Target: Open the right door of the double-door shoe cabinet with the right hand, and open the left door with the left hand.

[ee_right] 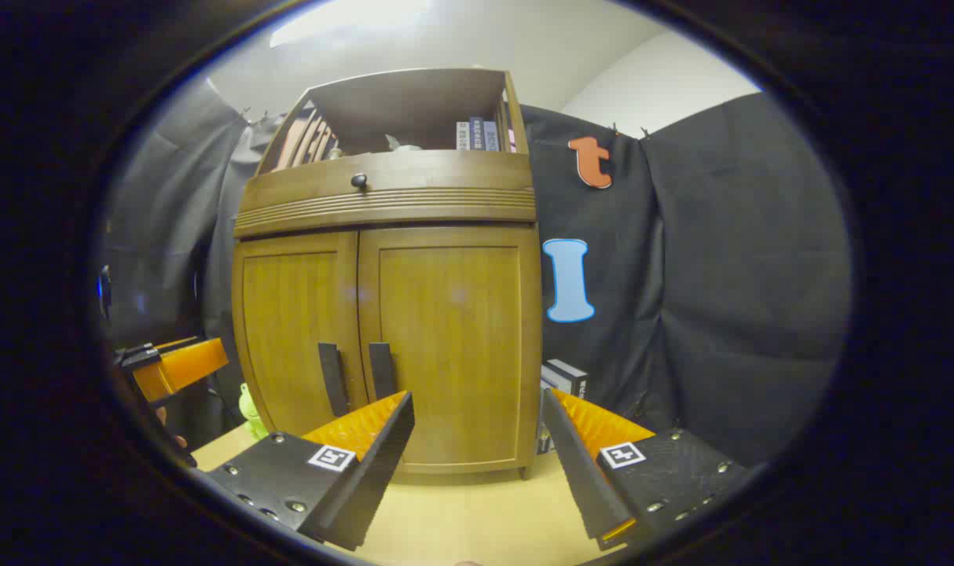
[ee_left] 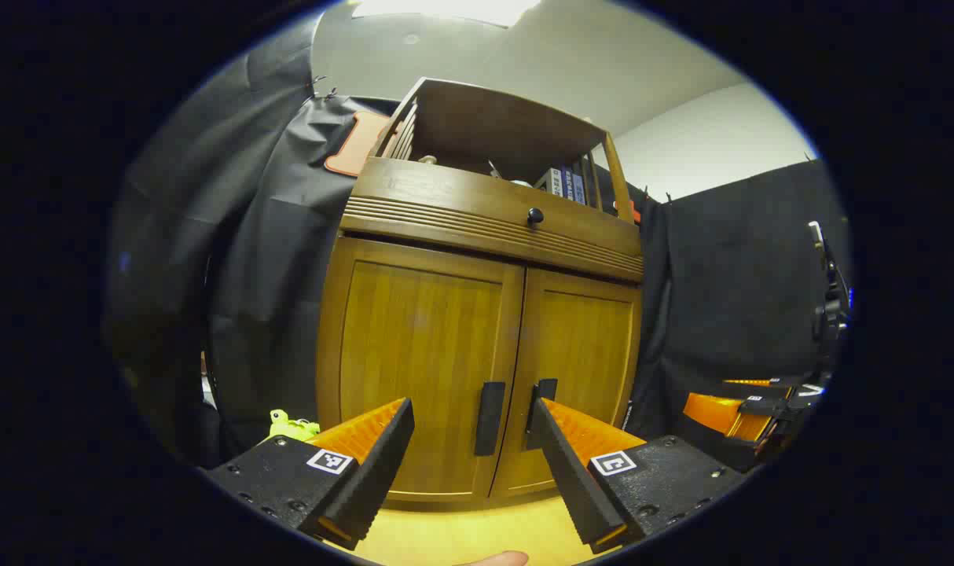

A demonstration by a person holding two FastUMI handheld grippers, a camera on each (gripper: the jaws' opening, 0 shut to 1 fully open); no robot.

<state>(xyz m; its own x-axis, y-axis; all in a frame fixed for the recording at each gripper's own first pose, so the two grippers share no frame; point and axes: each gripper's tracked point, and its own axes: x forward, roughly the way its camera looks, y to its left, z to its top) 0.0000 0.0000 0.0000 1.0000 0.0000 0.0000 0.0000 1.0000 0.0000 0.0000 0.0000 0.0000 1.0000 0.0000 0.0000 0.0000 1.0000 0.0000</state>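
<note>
The wooden shoe cabinet (ee_left: 477,346) stands ahead with both doors closed. Its left door (ee_left: 418,369) carries a black vertical handle (ee_left: 489,418), and the right door (ee_left: 579,377) has a matching handle (ee_left: 541,397) partly behind my finger. My left gripper (ee_left: 473,448) is open, a short way in front of the two handles with nothing between its fingers. In the right gripper view the right door (ee_right: 453,338) and its handle (ee_right: 381,369) lie ahead and left of my right gripper (ee_right: 477,448), which is open and holds nothing. The left gripper (ee_right: 174,365) shows at that view's left edge.
A drawer with a round black knob (ee_left: 534,215) tops the doors, with an open shelf of books (ee_left: 565,185) above. A green toy (ee_left: 292,425) sits left of the cabinet, small boxes (ee_right: 563,379) to its right. The floor (ee_left: 461,534) is light wood. The right gripper (ee_left: 748,413) shows at far right.
</note>
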